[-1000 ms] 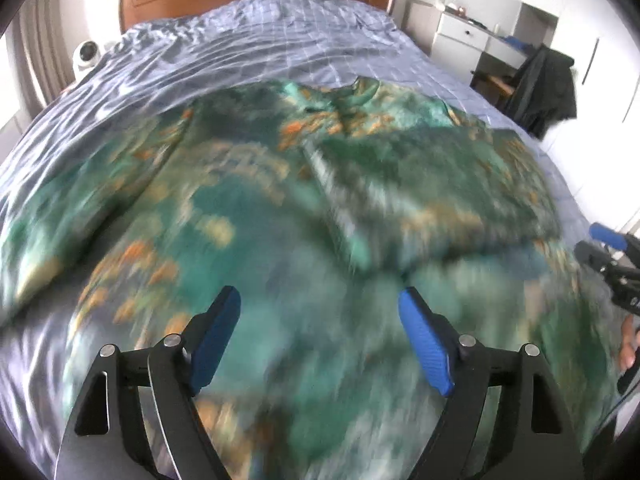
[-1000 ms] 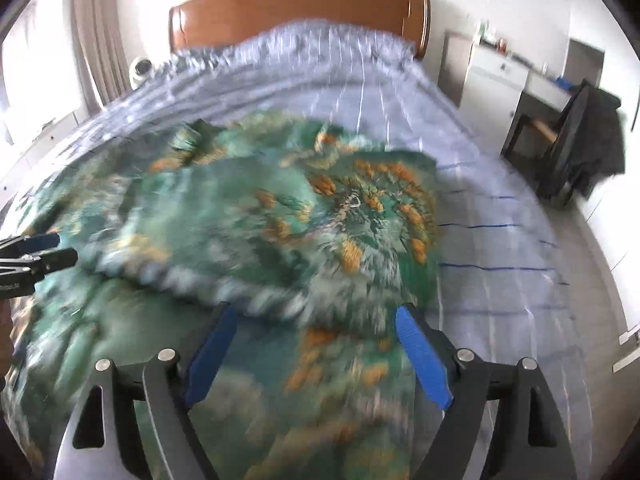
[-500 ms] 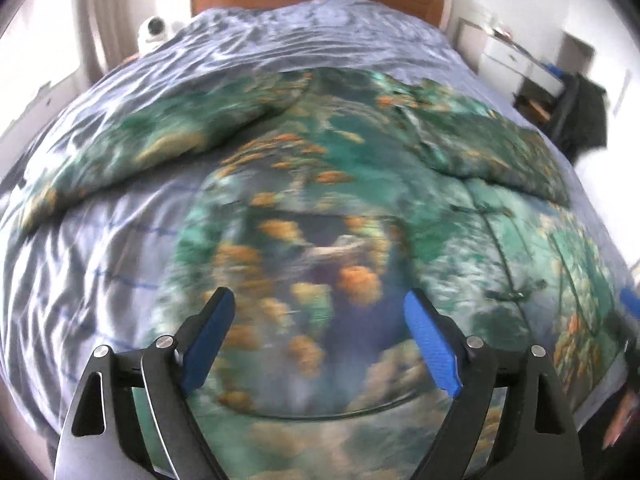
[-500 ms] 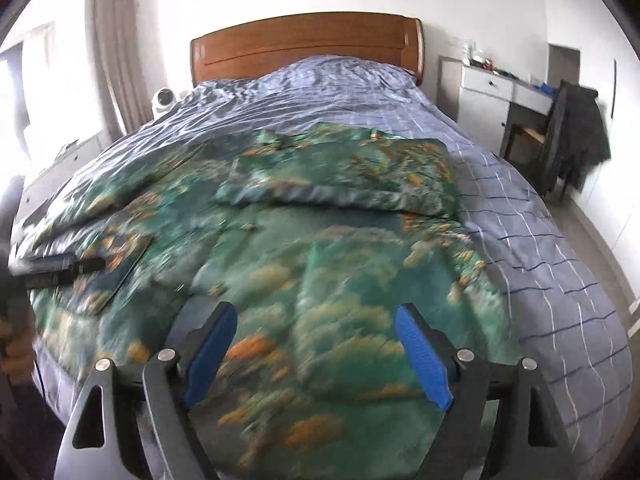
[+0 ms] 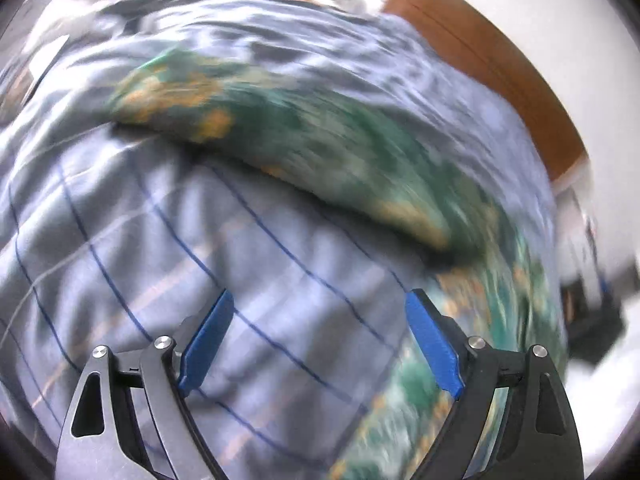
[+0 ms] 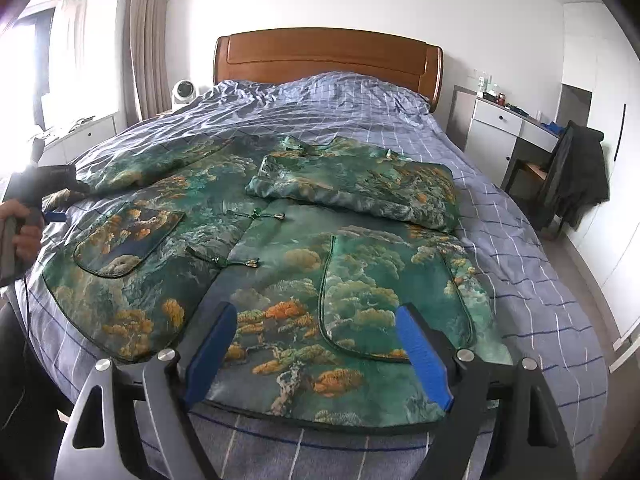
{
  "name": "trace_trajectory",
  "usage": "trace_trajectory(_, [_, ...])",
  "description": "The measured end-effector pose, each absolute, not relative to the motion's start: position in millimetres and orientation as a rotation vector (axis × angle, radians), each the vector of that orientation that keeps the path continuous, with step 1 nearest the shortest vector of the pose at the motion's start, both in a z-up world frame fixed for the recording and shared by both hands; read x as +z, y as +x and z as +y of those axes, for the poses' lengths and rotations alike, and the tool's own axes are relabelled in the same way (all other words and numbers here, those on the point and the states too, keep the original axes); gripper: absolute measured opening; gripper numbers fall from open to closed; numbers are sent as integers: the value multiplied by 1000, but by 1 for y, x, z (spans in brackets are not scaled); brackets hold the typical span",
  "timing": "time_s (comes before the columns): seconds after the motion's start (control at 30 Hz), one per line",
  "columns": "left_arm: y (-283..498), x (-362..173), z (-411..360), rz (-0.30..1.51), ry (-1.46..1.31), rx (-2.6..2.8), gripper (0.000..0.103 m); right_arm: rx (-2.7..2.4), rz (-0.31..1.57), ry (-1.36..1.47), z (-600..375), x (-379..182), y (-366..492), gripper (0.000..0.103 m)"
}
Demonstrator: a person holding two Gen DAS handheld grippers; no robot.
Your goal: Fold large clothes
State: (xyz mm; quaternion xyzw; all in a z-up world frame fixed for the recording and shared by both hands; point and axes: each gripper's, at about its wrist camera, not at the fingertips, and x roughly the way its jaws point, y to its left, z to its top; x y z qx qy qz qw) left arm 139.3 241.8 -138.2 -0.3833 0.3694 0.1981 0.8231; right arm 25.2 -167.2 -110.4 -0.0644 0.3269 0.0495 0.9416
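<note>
A large green jacket with orange tree print (image 6: pixel 304 240) lies face up on the bed. Its right sleeve (image 6: pixel 360 188) is folded across the chest. Its left sleeve (image 6: pixel 160 164) lies stretched out to the left. My right gripper (image 6: pixel 316 352) is open and empty above the jacket's lower hem. My left gripper (image 5: pixel 316 340) is open and empty over bare bedding; the outstretched sleeve (image 5: pixel 280 136) lies beyond it, blurred. In the right wrist view the left gripper (image 6: pixel 52 188) is held at the far left, near the sleeve's cuff.
The bed has a blue checked cover (image 6: pixel 520 248) and a wooden headboard (image 6: pixel 328 56). A white desk (image 6: pixel 504 128) and a chair with a dark coat (image 6: pixel 576 176) stand to the right. A small white fan (image 6: pixel 184 92) and curtains stand at the left.
My left gripper has swung left, from over the jacket's body to the bedding beside the outstretched sleeve. My right gripper has pulled back toward the foot of the bed. Both stayed open.
</note>
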Motion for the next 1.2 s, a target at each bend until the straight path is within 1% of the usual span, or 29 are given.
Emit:
trace_trajectory(0.17, [157, -154, 297, 699, -992, 494, 89, 107, 678, -142, -164, -113, 22, 84])
trace_trajectory(0.3, [175, -164, 331, 664, -1112, 522, 89, 120, 697, -157, -158, -117, 21, 84])
trace_trajectory(0.33, [177, -167, 339, 653, -1137, 530, 88, 126, 709, -159, -156, -119, 21, 84])
trace_trajectory(0.4, [178, -169, 351, 639, -1161, 546, 83, 135, 723, -166, -152, -123, 21, 84])
trace_trajectory(0.43, [181, -169, 355, 633, -1168, 553, 70, 140, 729, -172, -149, -125, 20, 84])
trace_trajectory(0.47, [184, -170, 357, 638, -1170, 559, 49, 146, 736, -179, -146, -127, 19, 84])
trace_trajectory(0.5, [184, -169, 358, 651, -1157, 569, 36, 150, 739, -183, -144, -127, 19, 84])
trace_trajectory(0.53, [185, -168, 358, 665, -1128, 574, 16, 159, 744, -190, -141, -129, 18, 84])
trace_trajectory(0.57, [189, -162, 354, 672, -1070, 560, 12, 164, 745, -195, -138, -129, 18, 84])
trace_trajectory(0.67, [193, -134, 332, 666, -865, 571, 9, 188, 750, -197, -131, -132, 18, 84])
trace_trajectory(0.8, [208, -78, 275, 609, -509, 546, 9, 212, 752, -190, -126, -133, 17, 84])
trace_trajectory(0.9, [218, -44, 219, 556, -246, 474, 9, 214, 742, -194, -125, -133, 16, 84])
trace_trajectory(0.97, [223, -31, 171, 529, -62, 409, 9, 209, 738, -187, -126, -132, 15, 84])
trace_trajectory(1.1, [229, -35, 92, 506, 200, 277, 9, 193, 732, -164, -133, -131, 14, 84])
trace_trajectory(1.2, [228, -54, 41, 535, 290, 178, 9, 181, 727, -156, -138, -130, 13, 84])
